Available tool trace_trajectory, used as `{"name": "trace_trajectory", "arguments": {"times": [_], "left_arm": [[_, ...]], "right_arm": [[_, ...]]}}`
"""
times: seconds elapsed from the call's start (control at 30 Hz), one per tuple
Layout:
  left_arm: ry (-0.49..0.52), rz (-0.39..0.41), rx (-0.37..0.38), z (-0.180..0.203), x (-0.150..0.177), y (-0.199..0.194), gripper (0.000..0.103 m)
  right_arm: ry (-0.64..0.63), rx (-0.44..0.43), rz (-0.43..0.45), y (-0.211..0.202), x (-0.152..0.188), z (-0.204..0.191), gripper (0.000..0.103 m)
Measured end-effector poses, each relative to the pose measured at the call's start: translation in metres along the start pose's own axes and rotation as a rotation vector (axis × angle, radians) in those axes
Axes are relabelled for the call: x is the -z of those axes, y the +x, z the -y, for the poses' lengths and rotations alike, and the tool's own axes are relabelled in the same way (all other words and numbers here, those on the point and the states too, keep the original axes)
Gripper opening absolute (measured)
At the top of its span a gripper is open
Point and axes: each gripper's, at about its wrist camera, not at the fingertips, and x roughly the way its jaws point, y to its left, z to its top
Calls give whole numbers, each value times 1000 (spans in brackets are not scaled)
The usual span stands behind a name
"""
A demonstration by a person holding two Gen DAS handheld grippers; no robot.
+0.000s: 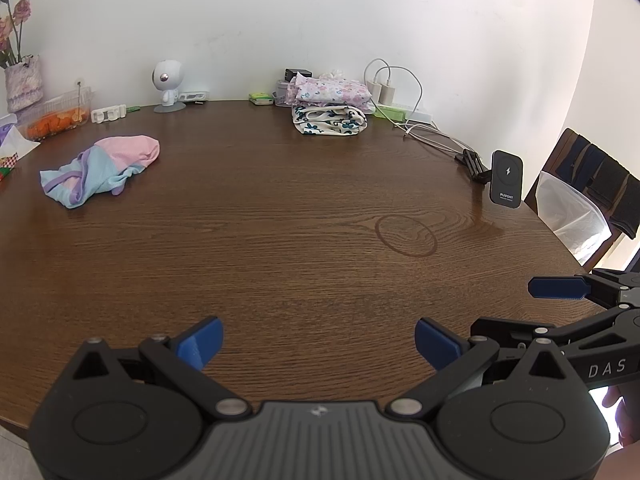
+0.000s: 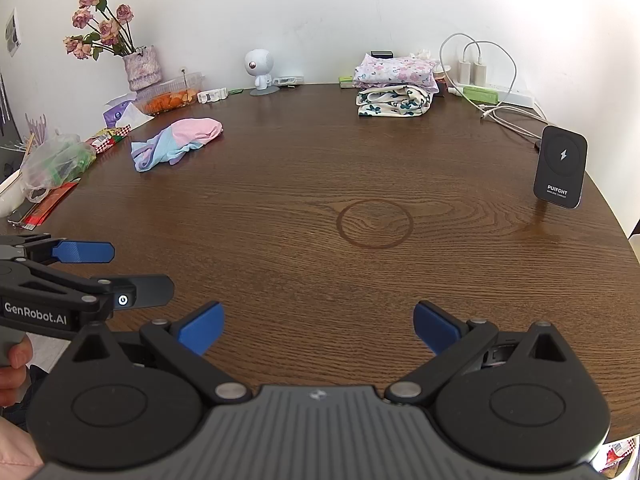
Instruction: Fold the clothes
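A crumpled pink, light-blue and lilac garment [image 1: 102, 168] lies on the brown wooden table [image 1: 280, 240] at the far left; it also shows in the right wrist view [image 2: 176, 142]. Two folded floral garments [image 1: 330, 106] are stacked at the table's far edge, also seen in the right wrist view [image 2: 394, 86]. My left gripper [image 1: 318, 342] is open and empty above the near table edge. My right gripper [image 2: 318, 326] is open and empty beside it, and one of its blue fingers [image 1: 558, 287] shows in the left wrist view.
A black wireless charger stand [image 2: 560, 168] stands at the right. Chargers and white cables [image 2: 486, 80] lie at the far right. A white robot figurine [image 2: 260, 70], a flower vase [image 2: 140, 66], a food container [image 2: 172, 96] and plastic bags [image 2: 56, 160] line the far and left edges. A chair [image 1: 592, 192] stands to the right.
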Motion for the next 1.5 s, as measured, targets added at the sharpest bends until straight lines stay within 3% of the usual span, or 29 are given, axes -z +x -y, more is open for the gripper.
{"name": "trace_trajectory", "arguments": {"times": [1.17, 1.5], "left_arm": [[-10, -14, -4, -5, 2, 4, 102], [-38, 19, -32, -26, -7, 8, 101]], "right_arm": [[-5, -18, -6, 5, -1, -6, 103], [-72, -77, 0, 25, -18, -22, 103]]}}
